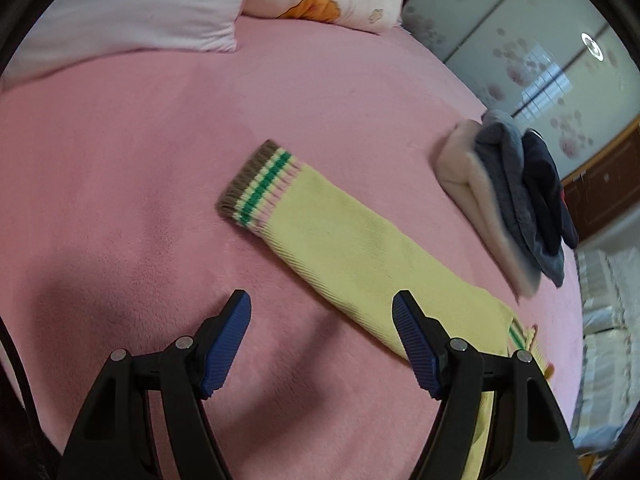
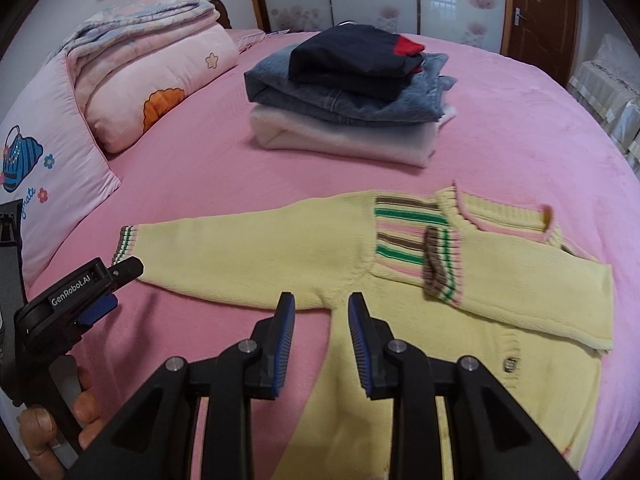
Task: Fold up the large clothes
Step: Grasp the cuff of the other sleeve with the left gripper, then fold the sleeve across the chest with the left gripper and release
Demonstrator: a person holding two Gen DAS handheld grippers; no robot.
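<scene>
While the pink bed (image 2: 304,168) spreads out ahead of both your tongs, the yellow knit sweater (image 2: 460,320) lies flat on it just beneath and beyond your right gripper (image 2: 321,300). One sleeve (image 2: 248,256) reaches away to that gripper's left, and the other is already folded across the chest, its striped cuff (image 2: 440,264) lying on the body.

Farther off, past the sweater, sits a stack of folded clothes (image 2: 352,92); pillows and a rolled quilt (image 2: 160,80) lie to the far left.

Your left gripper (image 1: 322,308) hovers released, jaws wide, with nothing between them. Its right finger rides over the sleeve's upper part, and the sleeve cuff (image 1: 260,184) lies well ahead of its tips. Your right gripper's jaws stand narrowly parted above the armpit seam, also empty.

The knit looks soft, light and floppy. It will likely sag and stretch if lifted from one point, and it may drag a little on the fleecy cover.

A fair guess is to pinch the outstretched sleeve at the ribbed cuff, where the fabric is thickest, and carry it low across the chest.
</scene>
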